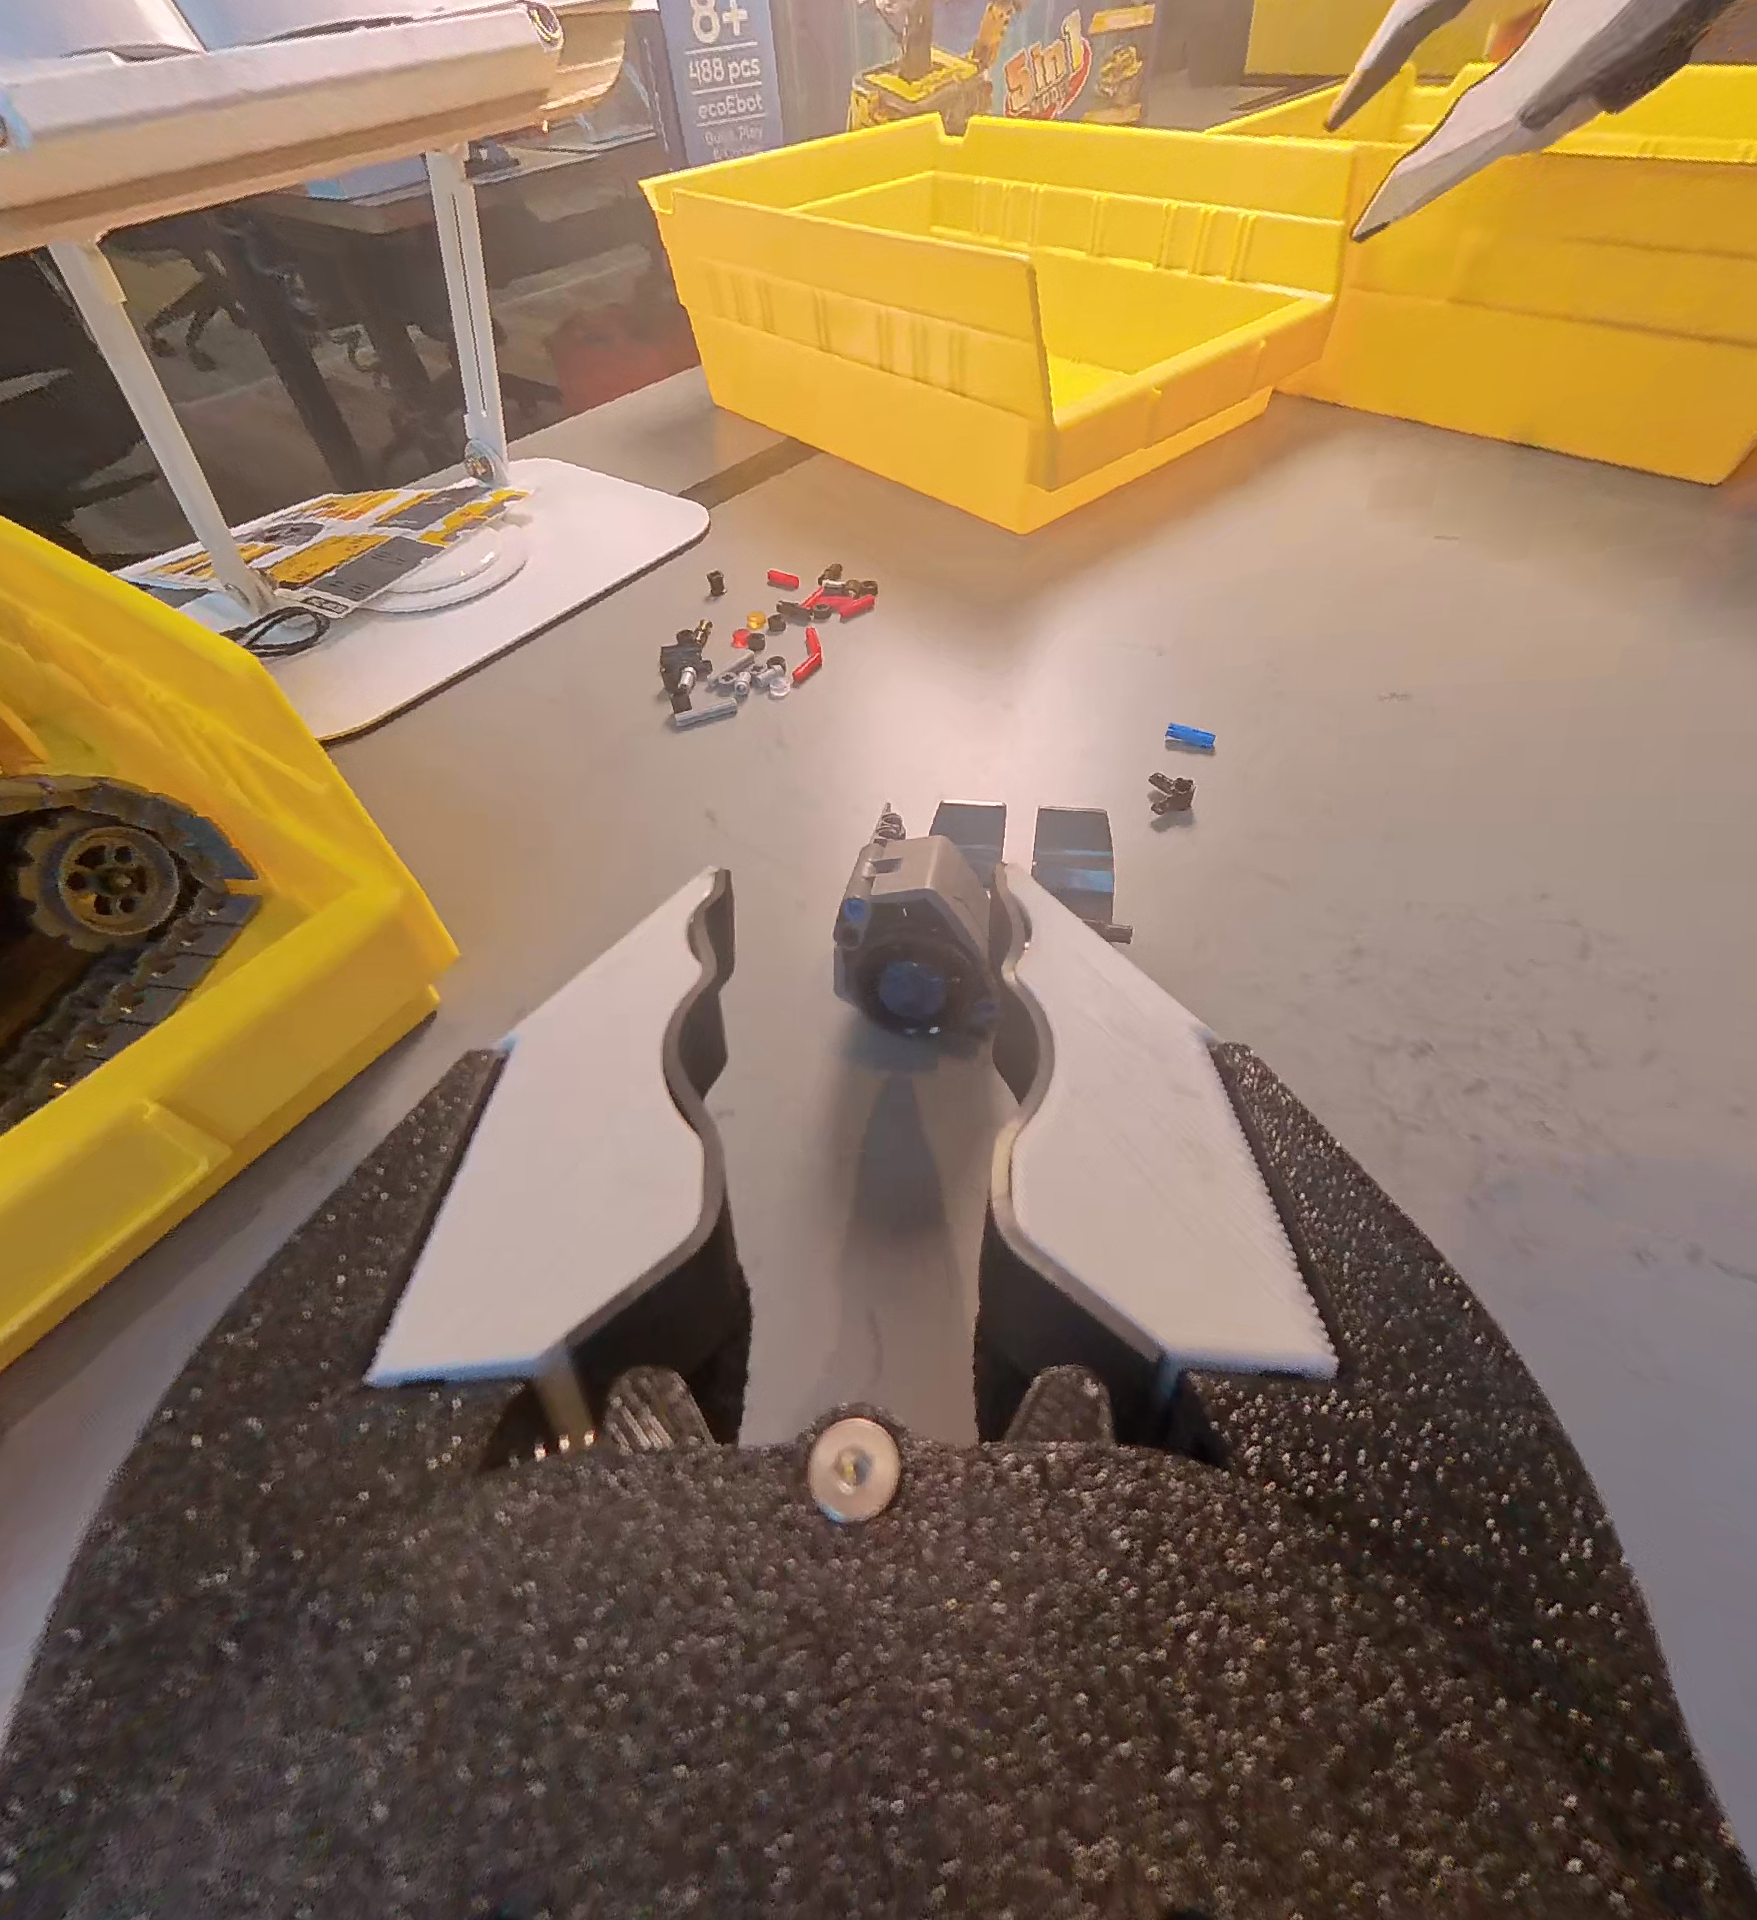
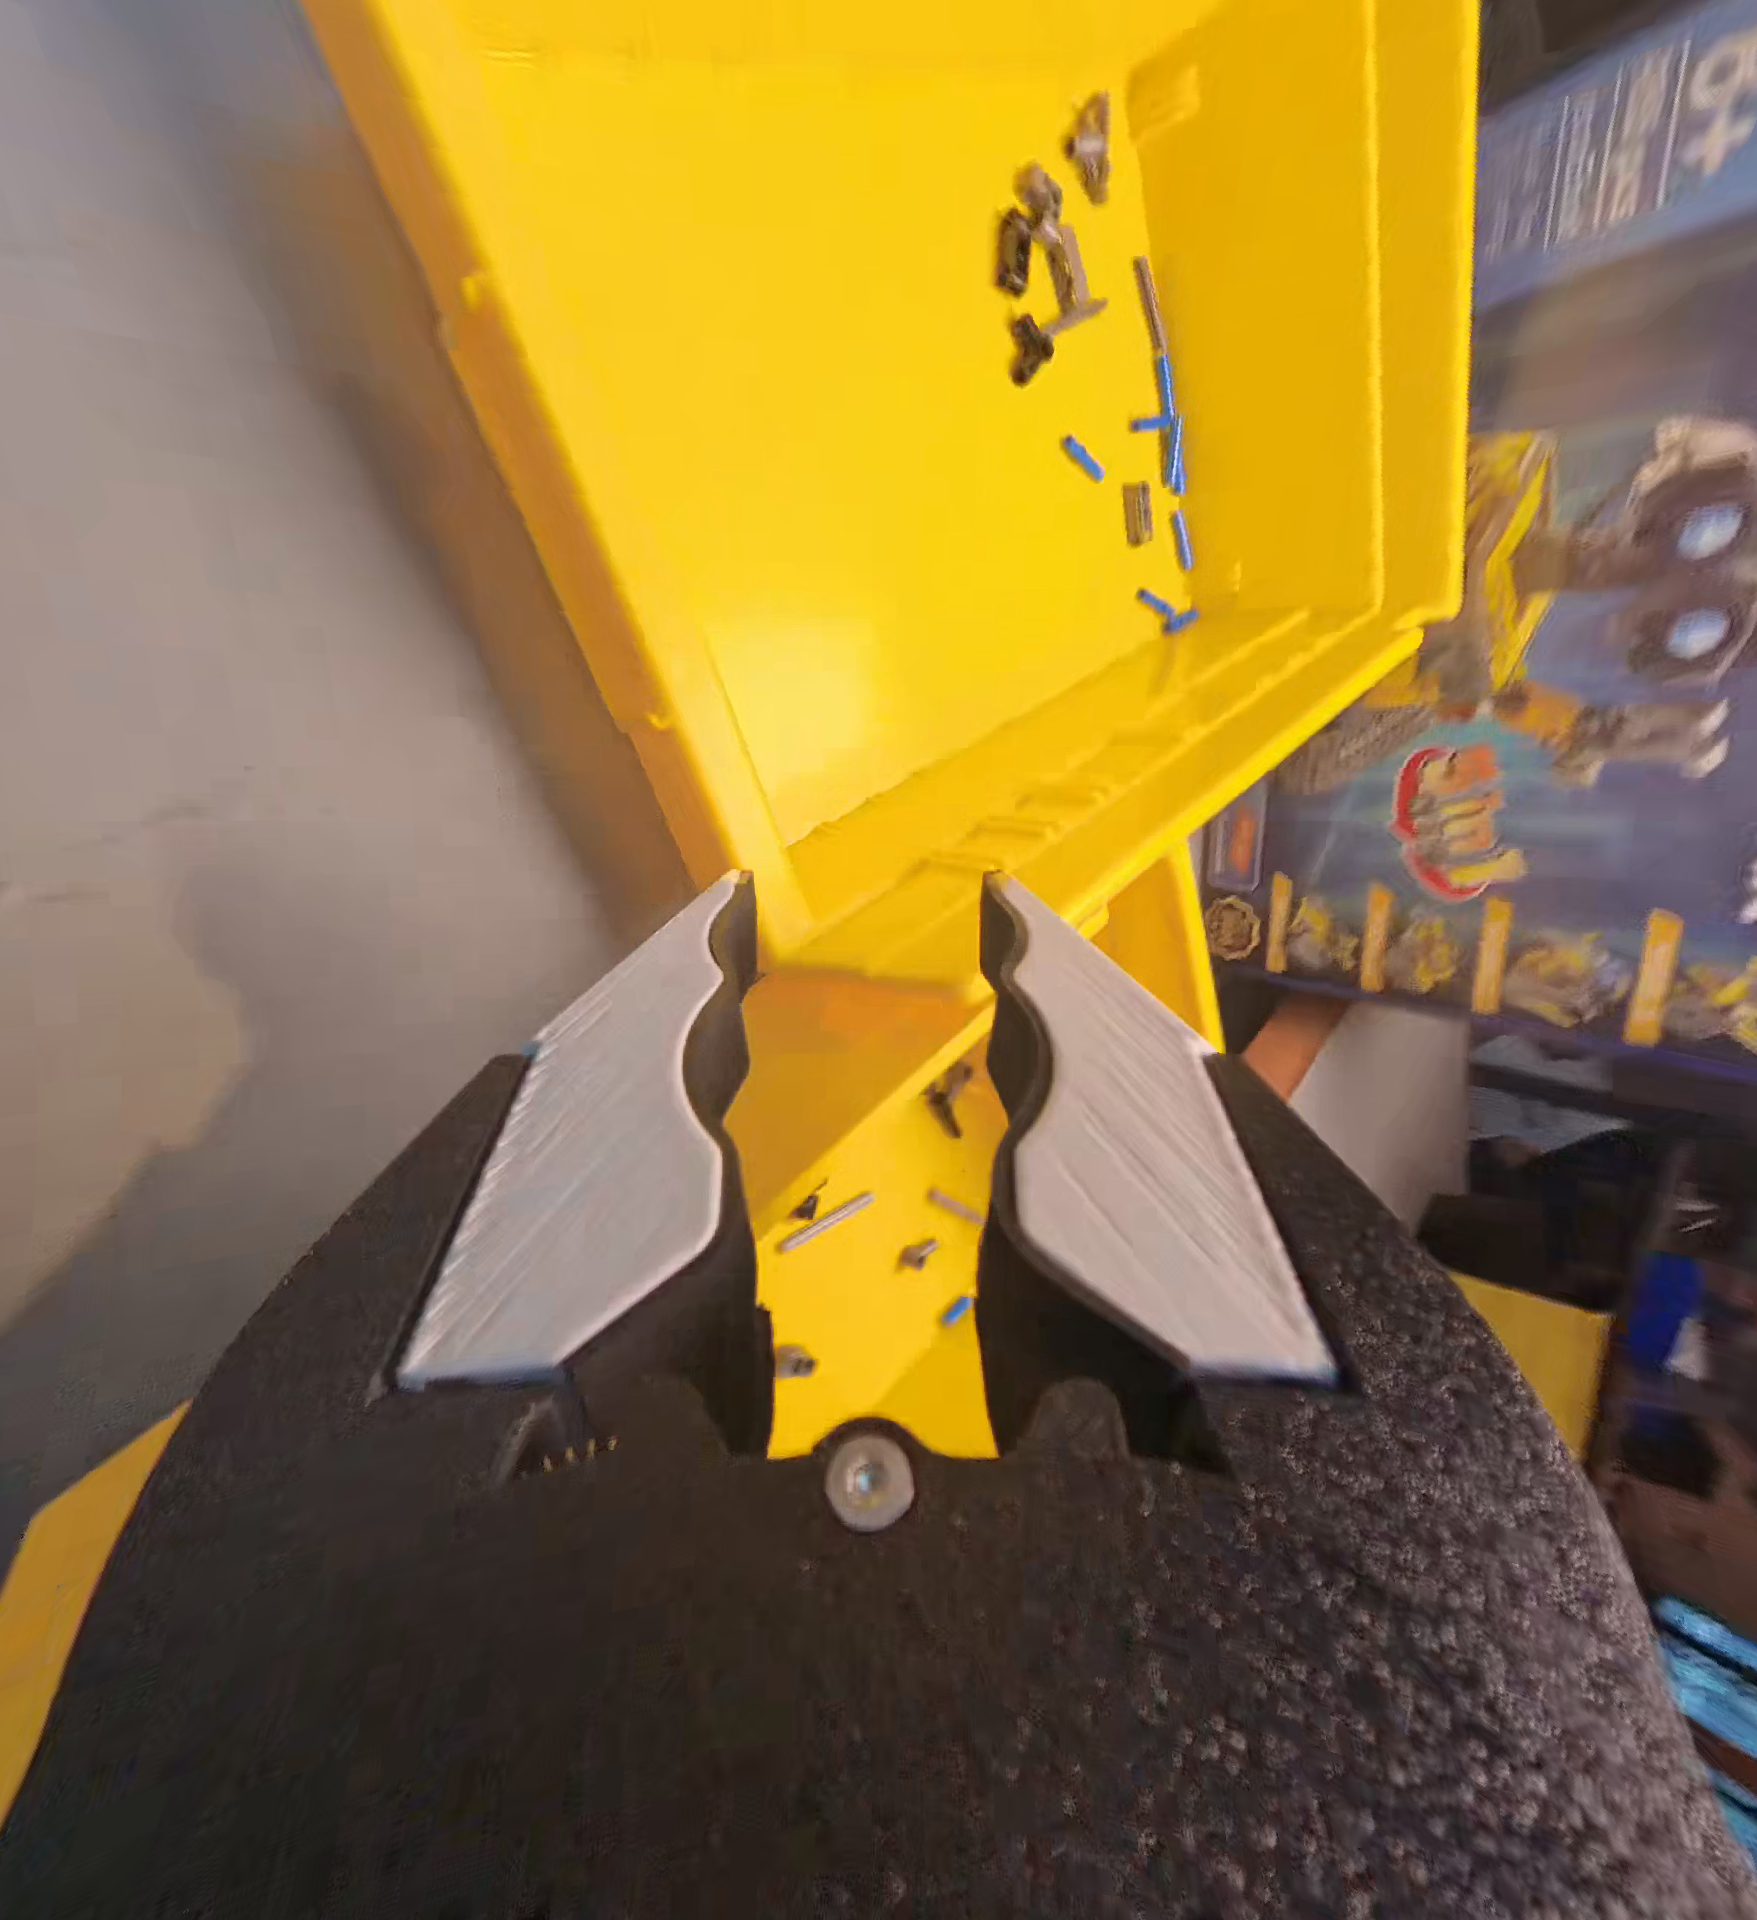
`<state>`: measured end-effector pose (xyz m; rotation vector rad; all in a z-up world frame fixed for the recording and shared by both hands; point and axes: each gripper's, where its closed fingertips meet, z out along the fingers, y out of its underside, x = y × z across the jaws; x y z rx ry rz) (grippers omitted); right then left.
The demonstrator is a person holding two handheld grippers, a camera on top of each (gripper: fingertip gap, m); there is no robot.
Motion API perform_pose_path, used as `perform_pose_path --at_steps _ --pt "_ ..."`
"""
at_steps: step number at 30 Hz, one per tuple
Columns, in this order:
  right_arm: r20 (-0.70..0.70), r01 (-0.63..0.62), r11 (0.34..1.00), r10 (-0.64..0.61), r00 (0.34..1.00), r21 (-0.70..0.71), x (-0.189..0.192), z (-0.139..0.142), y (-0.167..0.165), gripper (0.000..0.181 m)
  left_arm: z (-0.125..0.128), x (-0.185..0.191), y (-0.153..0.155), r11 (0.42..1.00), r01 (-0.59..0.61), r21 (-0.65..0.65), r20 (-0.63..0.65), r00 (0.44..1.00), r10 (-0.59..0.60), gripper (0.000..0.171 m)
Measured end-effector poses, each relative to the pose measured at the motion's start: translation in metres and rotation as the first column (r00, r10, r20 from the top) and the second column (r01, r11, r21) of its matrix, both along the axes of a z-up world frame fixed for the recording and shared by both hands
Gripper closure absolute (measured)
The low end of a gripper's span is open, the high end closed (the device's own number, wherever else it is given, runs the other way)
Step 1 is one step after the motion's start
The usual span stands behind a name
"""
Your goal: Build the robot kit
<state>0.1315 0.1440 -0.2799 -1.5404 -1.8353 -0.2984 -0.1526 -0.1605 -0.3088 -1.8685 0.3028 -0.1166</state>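
Note:
My left gripper (image 1: 858, 894) is open and low over the grey table (image 1: 1373, 1039). A grey motor block with a blue hub (image 1: 910, 935) lies between its fingers, close against the right finger (image 1: 1092, 1039) and apart from the left one. Two dark blue pieces (image 1: 1071, 847) lie just behind the block. My right gripper (image 2: 866, 883) is open and empty, held over yellow bins; it also shows in the left wrist view (image 1: 1352, 177) at the top right. The bin ahead of it (image 2: 853, 416) holds blue pins (image 2: 1170, 436) and dark small parts (image 2: 1035, 260).
A pile of small red, black and grey parts (image 1: 770, 644), a blue pin (image 1: 1190, 735) and a black connector (image 1: 1172, 795) lie on the table. A yellow bin (image 1: 230, 987) at left holds a tracked vehicle (image 1: 74, 894). An empty yellow bin (image 1: 957, 312), a white stand (image 1: 541, 561) and a kit box (image 2: 1632, 623) stand behind. One gripper's finger ends stand about 40 centimeters off the other's.

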Motion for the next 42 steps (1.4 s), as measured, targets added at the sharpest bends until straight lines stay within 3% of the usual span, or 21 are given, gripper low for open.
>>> perform_pose_path --at_steps 2,3,5,7,10,14,17,20,24,27,31,33,35,37,40,42 --pt "0.098 -0.102 0.994 0.099 0.990 0.026 -0.018 -0.004 -0.011 0.135 0.001 0.001 -0.001 1.000 -0.001 0.012 -0.016 1.000 0.001 0.124" --pt "0.130 -0.141 0.989 0.144 0.981 -0.033 -0.027 -0.012 -0.021 0.133 0.001 0.001 -0.001 1.000 -0.001 0.012 -0.023 1.000 0.001 0.124" --pt "0.199 -0.143 0.980 0.170 0.965 -0.140 -0.037 -0.034 -0.027 0.128 0.000 0.002 -0.002 1.000 -0.002 0.011 -0.033 0.999 0.002 0.124" --pt "0.246 -0.145 0.970 0.192 0.950 -0.195 -0.043 -0.053 -0.022 0.136 0.000 0.002 -0.003 1.000 0.000 0.014 -0.034 0.999 0.000 0.124" --pt "0.219 -0.122 0.950 0.189 0.957 -0.287 -0.058 -0.065 -0.022 0.155 0.001 0.001 -0.003 1.000 0.001 0.017 -0.025 1.000 0.000 0.124" --pt "0.219 -0.101 0.927 0.190 0.957 -0.362 -0.071 -0.067 -0.032 0.157 0.001 0.000 -0.005 1.000 -0.002 0.016 -0.021 1.000 0.002 0.125" --pt "0.212 0.008 0.908 0.090 0.973 -0.418 -0.082 -0.068 -0.036 0.158 0.000 0.001 -0.005 1.000 0.006 0.009 -0.024 1.000 -0.005 0.125" --pt "0.166 0.094 0.885 -0.020 0.986 -0.456 -0.100 -0.068 -0.036 0.158 -0.001 0.003 -0.005 1.000 0.015 0.003 -0.031 0.999 -0.015 0.124" --pt "0.039 0.078 0.903 -0.068 0.997 -0.422 -0.130 -0.062 -0.029 0.156 -0.001 0.006 -0.006 1.000 0.024 0.003 -0.025 0.999 -0.024 0.125" --pt "-0.164 -0.019 0.896 -0.060 0.985 -0.443 -0.140 -0.018 -0.046 0.125 0.000 0.006 -0.008 1.000 0.027 0.005 -0.019 0.999 -0.027 0.124" --pt "-0.401 -0.116 0.907 -0.061 0.914 -0.404 -0.085 0.065 -0.059 0.122 0.001 0.008 -0.008 0.999 0.032 0.007 -0.009 0.999 -0.032 0.124" --pt "-0.394 -0.113 0.885 -0.084 0.915 -0.451 -0.030 0.078 -0.068 0.109 0.000 0.009 -0.007 0.999 0.038 0.004 -0.011 0.999 -0.038 0.124" --pt "-0.299 -0.111 0.833 -0.067 0.952 -0.542 0.033 0.062 -0.094 0.088 0.000 0.012 -0.007 0.999 0.047 0.002 -0.014 0.999 -0.047 0.124" --pt "-0.189 -0.064 0.808 -0.060 0.980 -0.586 0.091 0.031 -0.116 0.088 0.000 0.015 -0.007 0.999 0.055 0.003 -0.023 0.998 -0.055 0.124" --pt "-0.071 0.032 0.793 -0.095 0.993 -0.609 0.140 -0.027 -0.139 0.105 -0.001 0.015 -0.005 0.999 0.050 0.002 -0.051 0.997 -0.050 0.124" --pt "-0.064 0.040 0.838 -0.089 0.994 -0.545 0.144 -0.055 -0.140 0.134 -0.001 0.014 -0.003 0.999 0.041 0.003 -0.055 0.998 -0.041 0.124"
